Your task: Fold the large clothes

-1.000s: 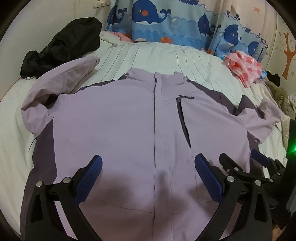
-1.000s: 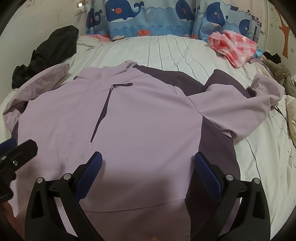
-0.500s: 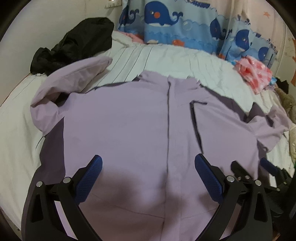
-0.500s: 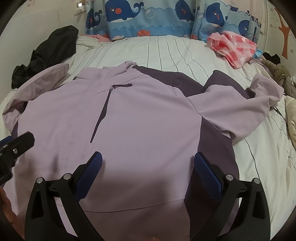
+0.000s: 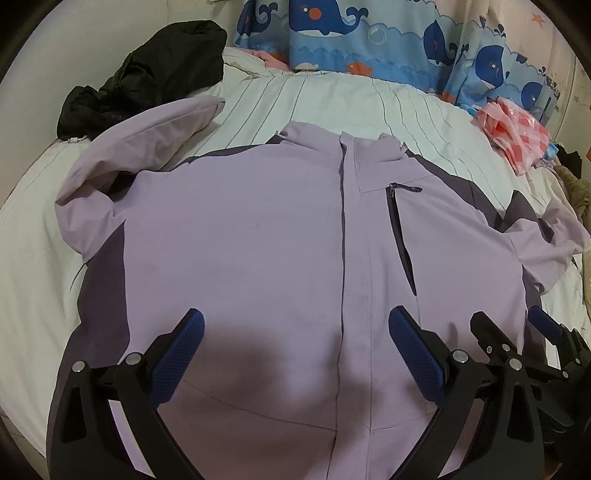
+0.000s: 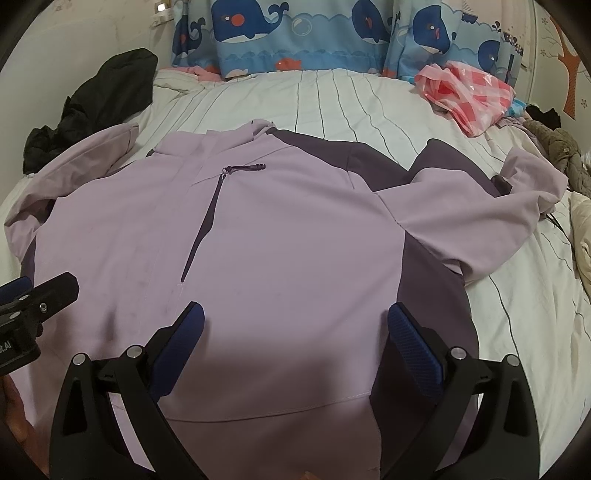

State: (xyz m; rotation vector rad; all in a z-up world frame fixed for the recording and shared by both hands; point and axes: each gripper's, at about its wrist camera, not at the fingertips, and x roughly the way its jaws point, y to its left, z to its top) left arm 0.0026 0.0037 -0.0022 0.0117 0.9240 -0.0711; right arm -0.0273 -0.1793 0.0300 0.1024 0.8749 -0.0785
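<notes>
A lilac jacket (image 5: pixel 258 251) with dark purple side panels lies face up and spread flat on the striped white bed, collar away from me, both sleeves bent outward. It also shows in the right wrist view (image 6: pixel 295 229). My left gripper (image 5: pixel 295 328) is open and empty above the hem, left of the front zipper. My right gripper (image 6: pixel 295 321) is open and empty above the hem on the chest-pocket side. The right gripper shows at the lower right of the left wrist view (image 5: pixel 517 325). One finger of the left gripper shows at the left edge of the right wrist view (image 6: pixel 40 295).
A black garment (image 5: pixel 140 77) lies at the bed's far left. A pink checked bag (image 6: pixel 469 92) lies at the far right. A blue whale-print curtain (image 6: pixel 295 33) hangs behind the bed (image 6: pixel 332 96). More clothes (image 6: pixel 557 147) are piled at the right edge.
The left gripper has drifted left along the hem, so the jacket sits further right in its view. The right gripper has barely moved. Both stay open.
</notes>
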